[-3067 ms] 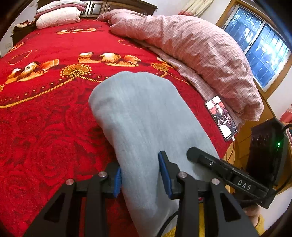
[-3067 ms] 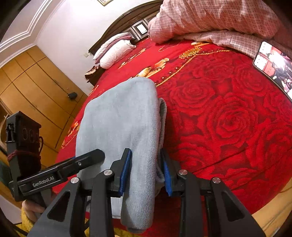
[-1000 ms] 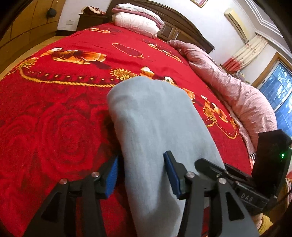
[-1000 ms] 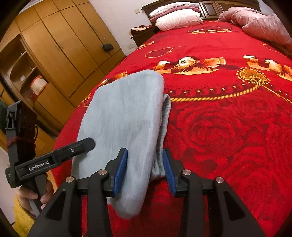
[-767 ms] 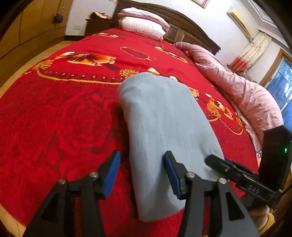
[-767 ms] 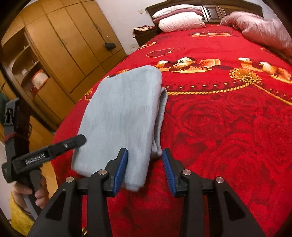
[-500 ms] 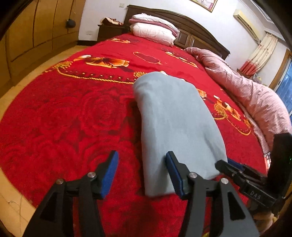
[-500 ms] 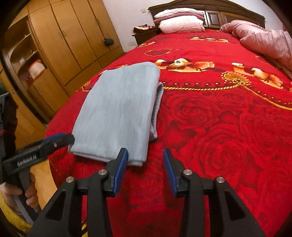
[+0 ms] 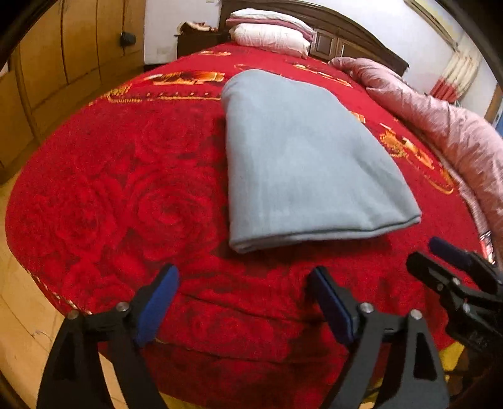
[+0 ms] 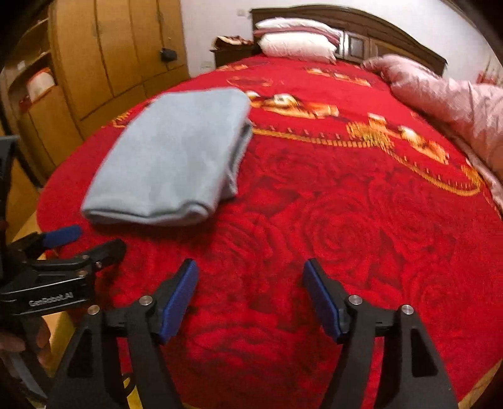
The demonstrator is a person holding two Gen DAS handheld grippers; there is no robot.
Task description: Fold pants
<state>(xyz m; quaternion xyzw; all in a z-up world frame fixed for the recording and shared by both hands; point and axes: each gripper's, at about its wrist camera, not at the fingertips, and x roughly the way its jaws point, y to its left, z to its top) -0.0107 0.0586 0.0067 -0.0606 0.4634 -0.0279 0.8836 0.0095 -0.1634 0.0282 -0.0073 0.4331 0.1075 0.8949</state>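
The folded pants [image 9: 301,163], a pale grey-blue bundle, lie flat on the red rose-patterned bedspread [image 9: 125,188] near the foot of the bed, with their nearest folded edge toward both cameras. The left hand-held gripper [image 9: 245,302] hangs in front of that edge and apart from it; its blue pads [image 9: 157,299] stand wide and are opening, with only bedspread between them. The right hand-held gripper [image 10: 250,299] is also clear of the bundle, which sits ahead and to the left of it; its jaws are opening too, a little less wide, and nothing lies between them. In the left wrist view the pants fill the middle of the frame, and their near edge shows a thin dark seam line, while the other hand-held gripper pokes in at the lower right. The right wrist view shows the bundle's right side, where stacked layers of cloth are visible, and at its lower left a hand [image 10: 12,346] gripping the black handle of the left tool. That view also takes in more of the wooden wardrobe [image 10: 103,56] beside the bed. Both views show the white pillows [image 9: 270,34] at the dark headboard [image 10: 393,25] and the pink quilt [image 9: 440,126] heaped along the right of the bed; the left view alone catches a red and white curtain [image 9: 456,75].
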